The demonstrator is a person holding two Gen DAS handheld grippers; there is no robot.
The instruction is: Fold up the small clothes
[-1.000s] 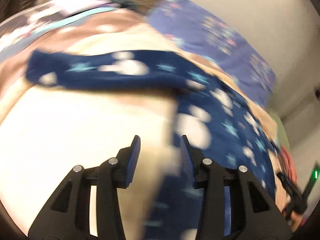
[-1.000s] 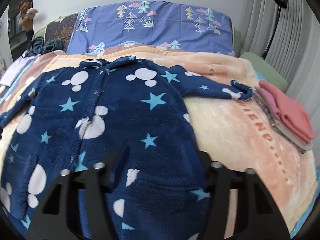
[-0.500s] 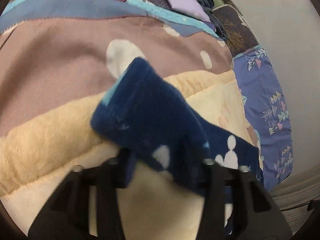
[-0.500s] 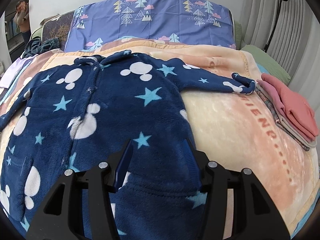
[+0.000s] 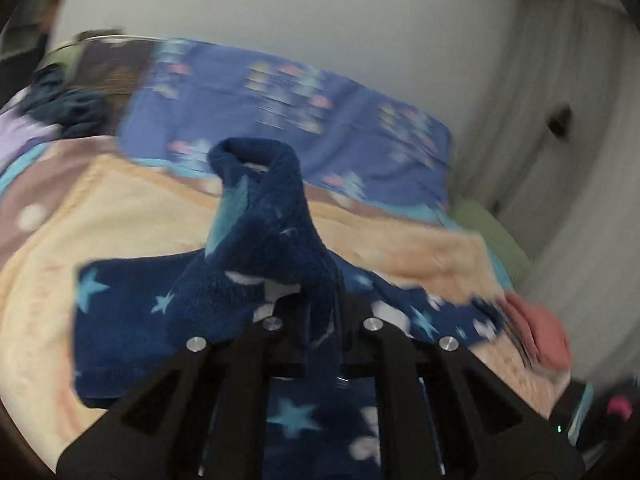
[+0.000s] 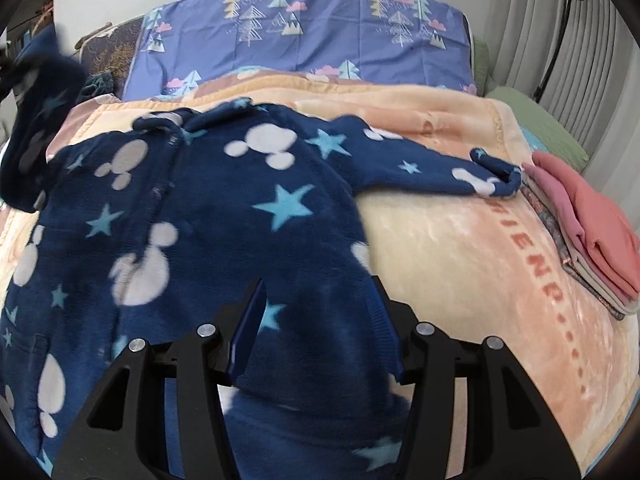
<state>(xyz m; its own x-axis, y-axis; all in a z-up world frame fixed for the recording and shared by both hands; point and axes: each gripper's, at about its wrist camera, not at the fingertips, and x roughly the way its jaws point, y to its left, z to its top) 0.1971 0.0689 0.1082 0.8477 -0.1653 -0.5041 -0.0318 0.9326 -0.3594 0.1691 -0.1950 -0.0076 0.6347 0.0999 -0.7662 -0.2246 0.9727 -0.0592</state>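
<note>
Left gripper [image 5: 320, 320] clamped on the cuff of the near sleeve [image 5: 260, 216] of the navy fleece star-print onesie [image 6: 208, 216], sleeve raised above the body. Right gripper [image 6: 314, 320] gaping wide, empty, poised over the lower torso. Onesie lies collar-away on the peach blanket-covered bed [image 6: 460, 248]; far sleeve [image 6: 440, 168] points rightward at the folded pink clothes stack [image 6: 588, 224], so judged nearer the right gripper.

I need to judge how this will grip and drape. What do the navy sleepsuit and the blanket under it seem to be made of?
The sleepsuit looks like thick plush fleece: a fuzzy matte nap, soft rounded edges, and the sleeve held in the left gripper bends limply. The blanket looks like a shinier plush, probably synthetic: its pile catches light in pale streaks.
</note>
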